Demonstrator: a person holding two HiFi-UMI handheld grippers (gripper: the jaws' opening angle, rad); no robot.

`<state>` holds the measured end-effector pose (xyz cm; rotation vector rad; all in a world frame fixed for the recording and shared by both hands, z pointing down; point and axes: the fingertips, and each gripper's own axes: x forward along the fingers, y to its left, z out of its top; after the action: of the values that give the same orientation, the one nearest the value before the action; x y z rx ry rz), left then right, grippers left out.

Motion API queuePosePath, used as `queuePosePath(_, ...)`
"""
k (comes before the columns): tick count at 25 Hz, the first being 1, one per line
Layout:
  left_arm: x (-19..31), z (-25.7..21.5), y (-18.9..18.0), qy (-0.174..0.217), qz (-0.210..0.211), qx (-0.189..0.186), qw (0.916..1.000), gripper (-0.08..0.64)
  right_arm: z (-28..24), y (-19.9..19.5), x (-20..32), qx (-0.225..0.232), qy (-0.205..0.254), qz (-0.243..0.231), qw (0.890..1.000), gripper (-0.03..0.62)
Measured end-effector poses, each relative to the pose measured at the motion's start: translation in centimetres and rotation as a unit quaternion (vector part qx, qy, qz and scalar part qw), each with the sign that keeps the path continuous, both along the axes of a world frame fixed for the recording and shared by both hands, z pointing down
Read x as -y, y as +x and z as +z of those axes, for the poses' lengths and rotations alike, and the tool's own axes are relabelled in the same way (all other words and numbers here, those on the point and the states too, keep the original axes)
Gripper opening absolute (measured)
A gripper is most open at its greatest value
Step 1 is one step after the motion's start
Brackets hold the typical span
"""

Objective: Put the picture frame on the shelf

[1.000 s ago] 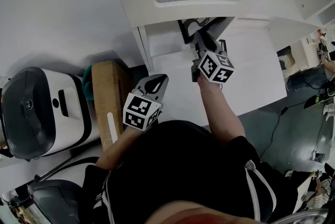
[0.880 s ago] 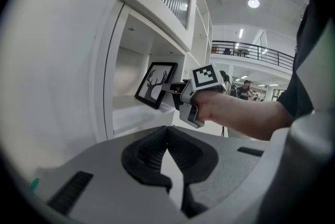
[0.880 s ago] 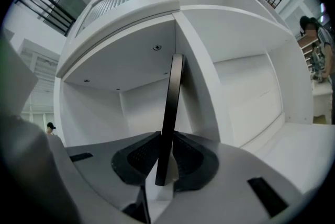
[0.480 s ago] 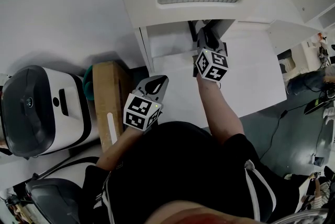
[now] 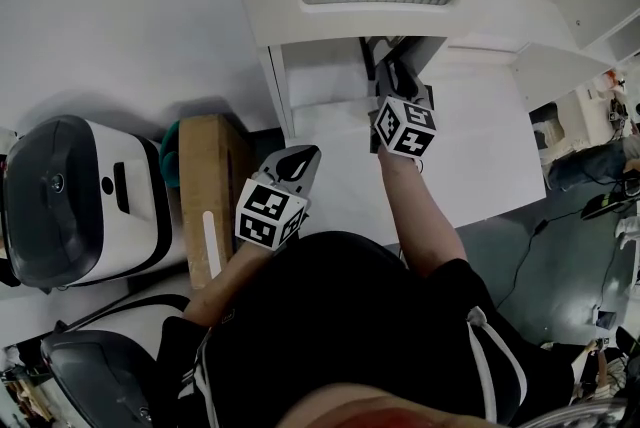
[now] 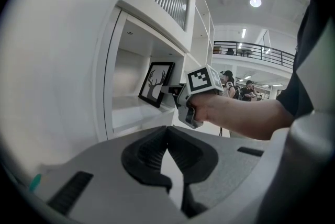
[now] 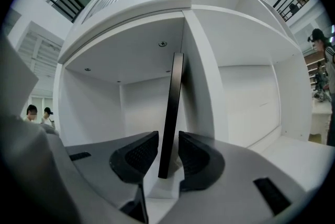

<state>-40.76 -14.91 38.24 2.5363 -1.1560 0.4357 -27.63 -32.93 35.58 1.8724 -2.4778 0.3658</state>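
Picture frame point(image 7: 171, 108), leaning toward 1 o'clock on the shelf point(image 6: 133, 115) between the right gripper's point(image 7: 167, 140) just-opened jaws, risked toppling if clipped; left gripper point(image 6: 167, 134) closed, empty.

The head view looks steeply down from above the person point(image 5: 350, 336) onto the shelf point(image 5: 325, 101) just ahead. The left gripper view sits lower and farther back, facing the shelf front aslant, with the frame point(image 6: 156, 84) seen nearly face-on. The right gripper view, very close, meets that same frame edge-on inside the same bay.
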Motion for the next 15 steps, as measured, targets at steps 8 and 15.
queuePosePath(8, -1.6, -0.1, -0.8, 0.000, -0.031, 0.001, 0.9995, 0.006, -1.4, 0.0, -3.7, 0.002, 0.026, -0.037, 0.999, 0.115)
queuePosePath(15, -4.0, 0.2, -2.8, -0.001, -0.051, -0.010, 0.9987, 0.006, -2.7, -1.5, -11.2, 0.005, 0.049, -0.113, 0.992, 0.114)
